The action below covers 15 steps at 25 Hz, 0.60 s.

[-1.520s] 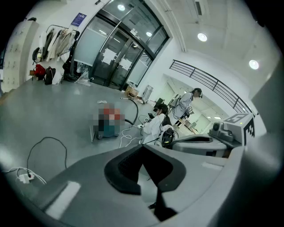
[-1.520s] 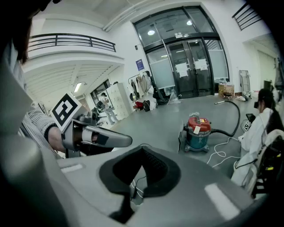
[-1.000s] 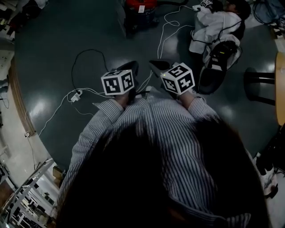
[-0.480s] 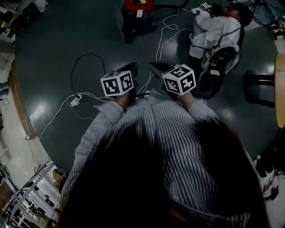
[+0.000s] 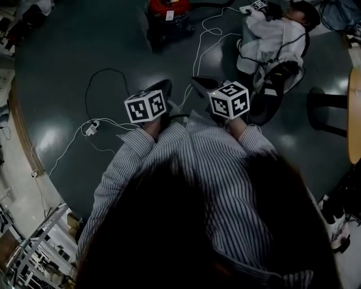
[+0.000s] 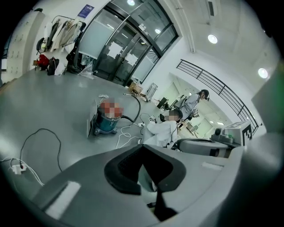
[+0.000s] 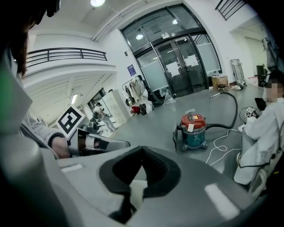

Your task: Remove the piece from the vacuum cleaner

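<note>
The vacuum cleaner (image 5: pixel 167 12), a red-topped canister with a teal body, stands on the dark floor far ahead of me. It also shows in the left gripper view (image 6: pixel 106 122) and the right gripper view (image 7: pixel 193 131), where a black hose (image 7: pixel 231 105) runs off it. I hold both grippers close to my chest, well short of the vacuum cleaner. My left gripper (image 5: pixel 162 88) (image 6: pixel 142 148) is shut with nothing in it. Beside it my right gripper (image 5: pixel 198 84) (image 7: pixel 141 149) is shut and empty too. The piece on the vacuum cleaner is too small to make out.
A person in a white coat (image 5: pixel 275 29) sits low on the floor to the right of the vacuum cleaner. White cables (image 5: pixel 211 35) and a black cable with a power strip (image 5: pixel 90 128) lie across the floor. A black stool (image 5: pixel 330 107) and a wooden table edge (image 5: pixel 355 113) are at the right.
The head view has drifted a little, so the vacuum cleaner sits slightly further left. Both grippers stay shut in front of my chest, nearly in place.
</note>
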Each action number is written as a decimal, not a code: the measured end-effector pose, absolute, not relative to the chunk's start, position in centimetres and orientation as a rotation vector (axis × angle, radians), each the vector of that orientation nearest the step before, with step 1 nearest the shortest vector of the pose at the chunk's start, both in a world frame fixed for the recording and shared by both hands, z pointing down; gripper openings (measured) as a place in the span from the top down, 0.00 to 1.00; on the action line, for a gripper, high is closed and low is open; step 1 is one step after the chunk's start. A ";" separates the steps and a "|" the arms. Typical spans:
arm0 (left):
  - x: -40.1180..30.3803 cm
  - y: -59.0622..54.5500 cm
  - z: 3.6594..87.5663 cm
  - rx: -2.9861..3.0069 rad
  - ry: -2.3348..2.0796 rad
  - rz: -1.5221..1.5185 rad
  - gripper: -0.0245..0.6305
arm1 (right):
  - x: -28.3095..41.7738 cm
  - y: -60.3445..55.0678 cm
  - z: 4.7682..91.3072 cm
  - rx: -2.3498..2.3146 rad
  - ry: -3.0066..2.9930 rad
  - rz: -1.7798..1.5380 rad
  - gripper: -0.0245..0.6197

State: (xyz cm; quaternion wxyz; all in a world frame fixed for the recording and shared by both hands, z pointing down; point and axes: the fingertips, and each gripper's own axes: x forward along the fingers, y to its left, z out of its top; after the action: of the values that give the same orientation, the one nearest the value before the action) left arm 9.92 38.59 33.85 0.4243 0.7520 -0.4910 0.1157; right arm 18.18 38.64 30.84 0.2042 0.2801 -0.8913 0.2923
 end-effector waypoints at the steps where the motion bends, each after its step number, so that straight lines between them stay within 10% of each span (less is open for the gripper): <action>1: 9.9 38.4 33.9 1.881 -1.226 0.288 0.95 | 18.3 38.3 31.0 0.790 -2.482 0.833 0.96; 15: 3.0 23.4 37.8 1.824 -1.173 0.323 0.95 | 11.5 23.3 34.6 0.797 -2.430 0.922 0.96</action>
State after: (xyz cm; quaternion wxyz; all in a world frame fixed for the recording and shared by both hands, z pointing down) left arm 2.97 23.37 37.84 0.4569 0.7399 -0.4760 0.1312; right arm 11.45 23.34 34.55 0.2102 0.2868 -0.8739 0.3315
